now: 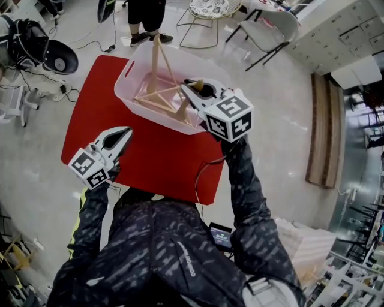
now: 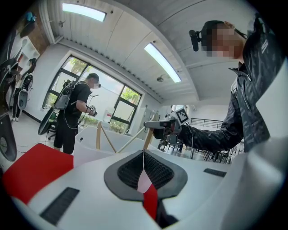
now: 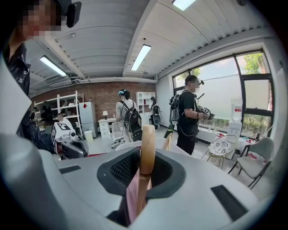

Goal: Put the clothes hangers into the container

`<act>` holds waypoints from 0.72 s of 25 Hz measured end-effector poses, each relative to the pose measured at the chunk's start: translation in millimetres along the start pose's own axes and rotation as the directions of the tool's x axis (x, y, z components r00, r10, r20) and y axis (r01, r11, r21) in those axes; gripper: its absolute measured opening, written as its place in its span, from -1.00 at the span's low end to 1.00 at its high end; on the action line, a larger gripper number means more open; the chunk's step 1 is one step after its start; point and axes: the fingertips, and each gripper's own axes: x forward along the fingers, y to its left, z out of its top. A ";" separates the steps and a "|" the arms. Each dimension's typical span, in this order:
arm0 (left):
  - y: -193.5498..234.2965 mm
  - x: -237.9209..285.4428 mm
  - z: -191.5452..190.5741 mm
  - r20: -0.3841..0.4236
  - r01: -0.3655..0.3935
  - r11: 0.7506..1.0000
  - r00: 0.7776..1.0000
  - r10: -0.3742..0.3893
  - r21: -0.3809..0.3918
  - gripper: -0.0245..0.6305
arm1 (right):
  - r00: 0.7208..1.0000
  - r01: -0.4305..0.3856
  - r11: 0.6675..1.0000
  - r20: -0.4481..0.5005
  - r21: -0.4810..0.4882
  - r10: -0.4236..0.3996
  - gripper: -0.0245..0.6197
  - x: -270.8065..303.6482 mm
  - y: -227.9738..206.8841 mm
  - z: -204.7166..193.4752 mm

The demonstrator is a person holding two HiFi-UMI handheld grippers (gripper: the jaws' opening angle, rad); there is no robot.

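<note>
Hangers (image 1: 157, 66) of pale wood stand and lean inside the container (image 1: 128, 75). It is a pale, half-transparent tub that sits on the far part of the red bench (image 1: 90, 108). We see their bars cross each other, and one pair rises well above the rim. How many hangers there are, we cannot tell.

The right tool (image 1: 192, 89) is over the near right side of the container, and its jaws point to the far left. In the right gripper view we see it pinching a wooden bar (image 3: 147, 143) of one hanger. The bar runs upright between the dark pads, and the jaws are almost together on it. In the head view the rounded end of that bar shows just beyond the jaws.

The left tool (image 1: 123, 134) is over the near left part of the bench, apart from the container, and it points toward it. In the left gripper view we find its jaws pressed together, with nothing between them. Beyond them we see the wall of the container, the hangers and the other tool.

Behind the bench a person (image 1: 147, 18) in dark clothes stands on the pale floor, and a wire chair (image 1: 213, 12) is near this person.
</note>
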 end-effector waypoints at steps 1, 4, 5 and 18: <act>0.6 0.6 -1.0 0.001 0.001 1.000 1.000 -0.001 0.000 -0.89 | 1.000 0.017 1.000 -0.010 -0.016 -0.017 -0.79 0.8 -2.6 -3.1; 2.4 2.3 -1.8 0.005 0.002 1.000 1.000 -0.002 0.002 -0.89 | 0.994 0.101 0.992 -0.029 -0.081 -0.104 -0.72 1.1 -16.9 -10.6; 1.6 2.2 -2.1 0.006 0.001 1.000 1.000 -0.001 0.003 -0.89 | 0.990 0.136 0.986 -0.028 -0.094 -0.139 -0.57 -0.7 -23.0 -12.4; -14.5 -12.1 -3.0 0.022 -0.050 0.999 0.999 0.050 0.007 -0.89 | 0.921 0.389 0.866 0.103 -0.314 -0.376 -0.19 -60.4 -45.2 32.1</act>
